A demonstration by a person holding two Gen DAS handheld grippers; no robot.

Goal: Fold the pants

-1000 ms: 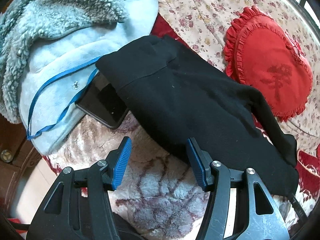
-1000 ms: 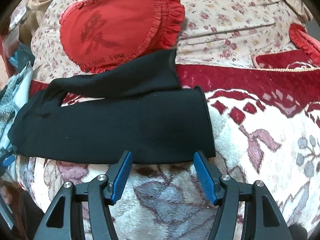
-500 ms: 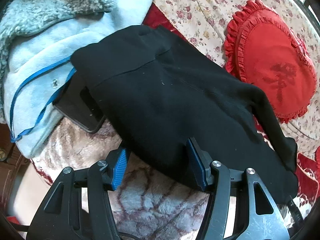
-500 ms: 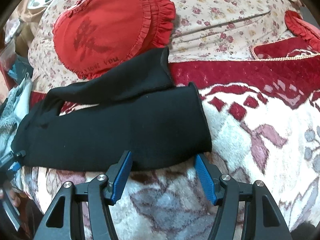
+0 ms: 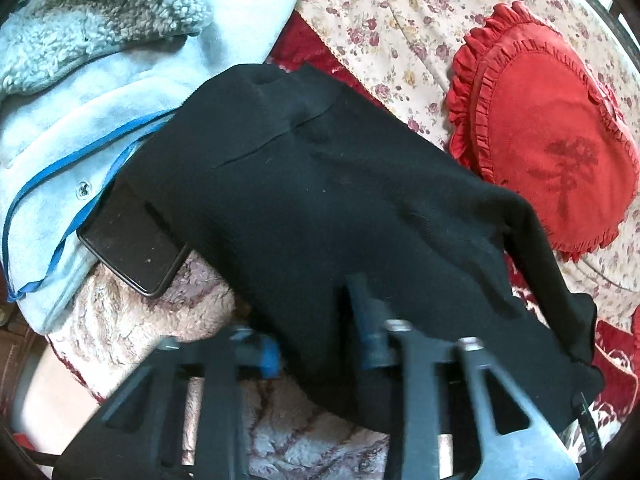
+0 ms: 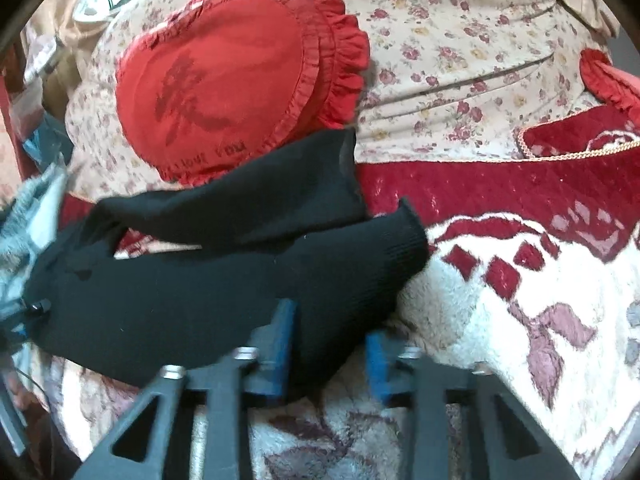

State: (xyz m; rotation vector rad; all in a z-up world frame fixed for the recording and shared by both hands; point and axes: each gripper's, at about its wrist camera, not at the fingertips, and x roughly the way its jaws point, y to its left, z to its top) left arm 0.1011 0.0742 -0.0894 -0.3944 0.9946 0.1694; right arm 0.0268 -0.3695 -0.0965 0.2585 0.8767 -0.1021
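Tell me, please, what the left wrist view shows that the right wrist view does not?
Only the left wrist view shows a dark phone partly under the waist of the black pants, and a pale blue fleece garment. Only the right wrist view shows both leg cuffs and a red patterned blanket. Both show the pants, the red heart cushion, and a tool closing around the fabric edge.

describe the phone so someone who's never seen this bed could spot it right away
On the bed, find the pale blue fleece garment at the left of the left wrist view. Where it meets the black pants, a smartphone lies half tucked under the pants' waistband end. It is the only hard, flat, glossy rectangle among soft fabrics.
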